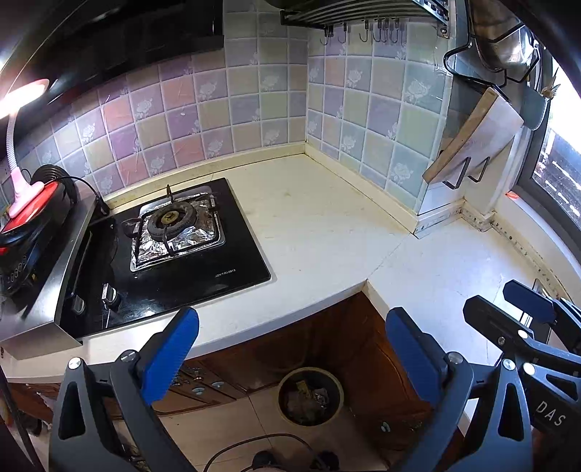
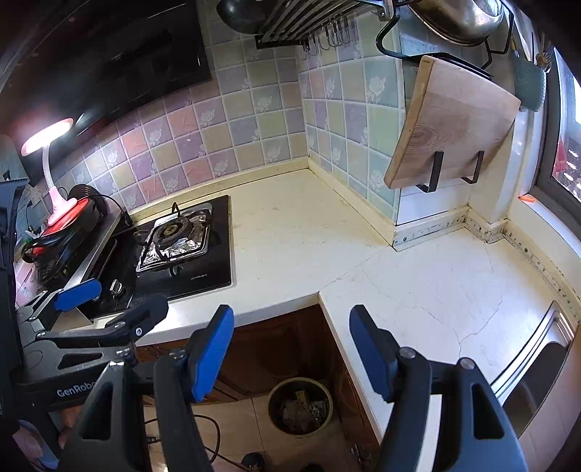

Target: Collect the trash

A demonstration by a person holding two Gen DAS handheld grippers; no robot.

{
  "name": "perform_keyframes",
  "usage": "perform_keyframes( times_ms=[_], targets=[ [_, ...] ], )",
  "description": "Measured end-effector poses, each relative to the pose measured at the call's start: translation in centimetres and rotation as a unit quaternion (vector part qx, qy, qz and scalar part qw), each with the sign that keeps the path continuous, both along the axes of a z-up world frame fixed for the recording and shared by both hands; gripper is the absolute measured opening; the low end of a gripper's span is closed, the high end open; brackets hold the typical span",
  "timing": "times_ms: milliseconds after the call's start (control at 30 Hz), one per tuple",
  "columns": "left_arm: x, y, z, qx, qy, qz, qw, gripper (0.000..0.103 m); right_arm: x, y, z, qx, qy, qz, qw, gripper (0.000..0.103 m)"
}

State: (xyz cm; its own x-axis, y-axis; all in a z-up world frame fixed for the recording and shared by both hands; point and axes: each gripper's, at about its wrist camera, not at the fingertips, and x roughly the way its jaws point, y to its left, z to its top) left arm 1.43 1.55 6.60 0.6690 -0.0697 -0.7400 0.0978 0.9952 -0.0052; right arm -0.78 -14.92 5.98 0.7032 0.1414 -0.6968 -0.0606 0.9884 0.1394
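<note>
Left wrist view: your left gripper [image 1: 290, 355] and right gripper [image 2: 290, 354] hang open and empty; scan the counter [image 1: 319, 225] corners, then check the bin [image 1: 310, 395].

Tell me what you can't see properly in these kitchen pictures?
- Bin on the floor: there is stuff inside, but it is too small and dark in both views to tell what.
- Sink: cut off by the right wrist view's edge and partly hidden by the right gripper.
- Pot on the top rack: cut off by the top edge.
- Window: too bright and squashed at the left wrist view's edge.
</note>
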Motion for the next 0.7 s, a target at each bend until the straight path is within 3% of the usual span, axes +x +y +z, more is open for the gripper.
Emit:
perform_keyframes(
  times_ms=[700],
  targets=[
    [1.1, 0.2, -0.6, -0.003, 0.010, 0.008, 0.9999, 0.101, 1.1, 0.1, -0.5, 0.007, 0.005, 0.002, 1.000, 0.067]
  ],
)
